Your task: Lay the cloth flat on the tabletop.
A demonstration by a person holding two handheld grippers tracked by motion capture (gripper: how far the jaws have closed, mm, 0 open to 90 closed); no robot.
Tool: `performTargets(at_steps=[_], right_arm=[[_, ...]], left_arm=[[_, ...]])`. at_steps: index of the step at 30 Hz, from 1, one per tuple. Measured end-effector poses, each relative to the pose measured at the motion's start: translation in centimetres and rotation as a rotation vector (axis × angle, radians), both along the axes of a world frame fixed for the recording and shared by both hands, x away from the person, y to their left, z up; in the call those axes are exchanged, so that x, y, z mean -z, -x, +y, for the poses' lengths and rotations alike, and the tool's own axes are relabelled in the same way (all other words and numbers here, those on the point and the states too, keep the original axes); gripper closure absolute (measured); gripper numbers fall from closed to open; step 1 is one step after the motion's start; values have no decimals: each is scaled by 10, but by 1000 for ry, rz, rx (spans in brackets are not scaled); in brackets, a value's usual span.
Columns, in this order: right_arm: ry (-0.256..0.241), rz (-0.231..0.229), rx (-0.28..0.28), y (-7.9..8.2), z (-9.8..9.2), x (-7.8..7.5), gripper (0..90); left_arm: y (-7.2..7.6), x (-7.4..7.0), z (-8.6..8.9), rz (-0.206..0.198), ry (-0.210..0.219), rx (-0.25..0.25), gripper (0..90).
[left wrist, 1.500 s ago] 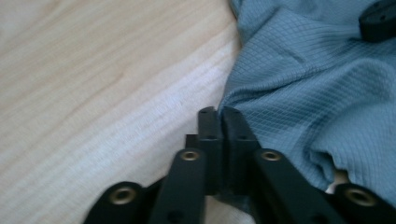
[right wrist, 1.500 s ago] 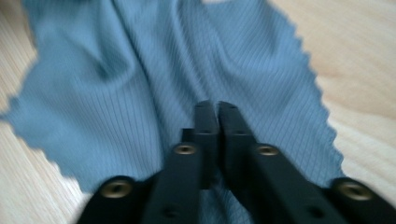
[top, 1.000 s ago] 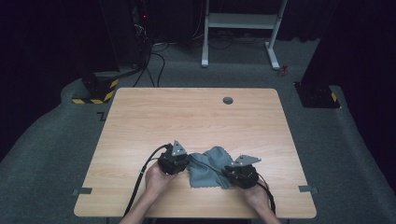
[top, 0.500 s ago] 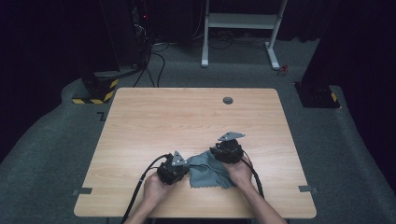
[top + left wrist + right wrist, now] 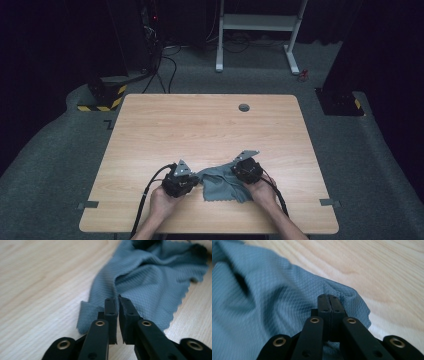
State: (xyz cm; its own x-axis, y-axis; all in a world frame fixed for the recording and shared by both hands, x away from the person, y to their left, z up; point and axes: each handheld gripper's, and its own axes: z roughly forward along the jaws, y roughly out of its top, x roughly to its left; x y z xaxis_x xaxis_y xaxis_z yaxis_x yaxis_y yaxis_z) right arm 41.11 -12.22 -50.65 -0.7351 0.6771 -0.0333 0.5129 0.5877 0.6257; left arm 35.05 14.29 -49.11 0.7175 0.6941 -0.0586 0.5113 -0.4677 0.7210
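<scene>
Grey cloth (image 5: 220, 184) lay crumpled on the near part of the wooden table (image 5: 200, 130), stretched between the two grippers. Left gripper (image 5: 117, 298) had its jaws nearly together, pinching a raised fold near a corner of the cloth; a thin slit showed between the pads, so the bite looked shallow. Right gripper (image 5: 328, 297) had its jaws pressed flush on a ridge of fabric near the opposite edge, tighter grip by the look of it

Risks from here, my read:
- left pinch sat on only a thin fold. Any pull apart to spread the cloth would likely strip it out of the left side first
- uneven grip meant the cloth could swing toward the right hand and bunch again
- right jaws held a bunched ridge, not a clean corner, so a lift would probably leave that side twisted or doubled over
- both grippers sat low at the table surface; dragging instead of lifting could snag the serrated hem on the wood
- cables (image 5: 145, 200) trailing off the near edge could tug a wrist mid-move
</scene>
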Motion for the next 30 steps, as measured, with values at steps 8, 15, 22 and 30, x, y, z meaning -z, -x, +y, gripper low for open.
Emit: performTargets(at_steps=[8,15,22,30], right_arm=[[-66,-40,54,5,-15,-7,709],[-88,0,121,-17,-11,-9,693],[-35,54,100,-22,-4,-1,885],[-113,-101,116,-16,-15,-27,885]], left_arm=[[-21,1,13,36,2,-149,664],[-30,12,0,96,-65,-161,634],[-32,13,-7,105,-120,-109,857],[-36,-17,-5,-104,-96,-164,896]])
